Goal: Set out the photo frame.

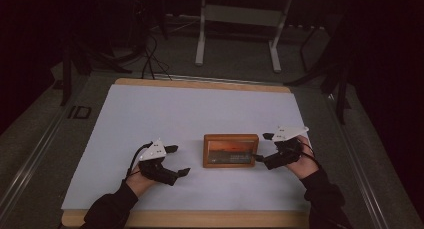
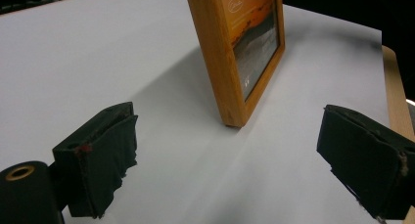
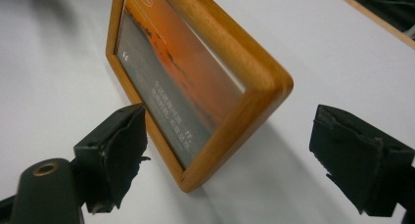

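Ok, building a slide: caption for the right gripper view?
Open right tongs straddle a corner of the upright wooden picture frame.

**Black grippers, pale plates, dark sleeves**

The left gripper [image 1: 177, 160] has a black body topped by a pale grey three-cornered plate with small dark marks on it. A thin black cable loops from its rear toward the wrist. The right gripper [image 1: 264, 147] is built alike: black body, pale three-cornered plate above, black cable curving behind it. Seen along the jaws, each jaw ends in a blocky pad wrapped in dark, matte covering, frayed and ragged at the edges. A brass-coloured ring sits in the black round part beside the near jaw. The person wears dark long sleeves reaching the wrists.
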